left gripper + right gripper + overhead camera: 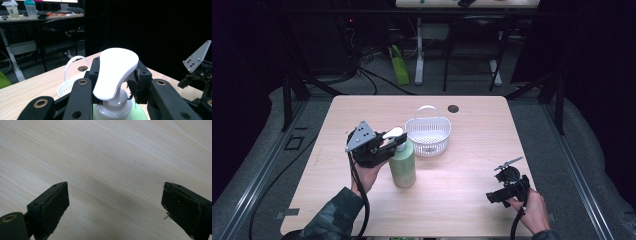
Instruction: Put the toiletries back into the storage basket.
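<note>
The left tool [388, 144] has closed its jaws on the white pump head [115, 71] of the green bottle [403, 167], which stands upright on the counter [472, 150] just beside the white basket [428, 136]. The right tool [504, 192] rests well apart, jaws wide and holding nothing. The grasp looks made; next would likely be lifting the bottle straight, keeping it from tipping, toward the basket.
</note>
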A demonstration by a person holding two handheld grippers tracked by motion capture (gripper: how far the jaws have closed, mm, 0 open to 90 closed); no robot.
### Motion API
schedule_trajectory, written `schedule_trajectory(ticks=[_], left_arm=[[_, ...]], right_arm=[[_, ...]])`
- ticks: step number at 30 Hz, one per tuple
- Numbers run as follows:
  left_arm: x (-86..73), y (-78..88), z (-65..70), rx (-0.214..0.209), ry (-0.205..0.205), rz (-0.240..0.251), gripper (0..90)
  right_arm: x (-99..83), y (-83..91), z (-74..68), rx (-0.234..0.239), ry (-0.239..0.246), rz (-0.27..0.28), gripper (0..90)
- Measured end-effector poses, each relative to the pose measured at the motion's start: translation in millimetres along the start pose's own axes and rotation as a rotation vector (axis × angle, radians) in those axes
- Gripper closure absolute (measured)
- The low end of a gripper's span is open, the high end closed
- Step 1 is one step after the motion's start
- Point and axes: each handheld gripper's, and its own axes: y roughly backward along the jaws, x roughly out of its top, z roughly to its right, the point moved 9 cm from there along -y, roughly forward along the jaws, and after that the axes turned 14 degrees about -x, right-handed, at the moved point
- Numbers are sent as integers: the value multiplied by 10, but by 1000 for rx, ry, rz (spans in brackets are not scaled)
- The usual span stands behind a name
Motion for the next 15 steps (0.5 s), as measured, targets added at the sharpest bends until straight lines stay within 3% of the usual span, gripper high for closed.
schedule_trajectory(ticks=[15], left_arm=[[81, 53, -25, 5, -1, 0, 671]], right_arm=[[-7, 1, 6, 0, -10, -3, 77]])
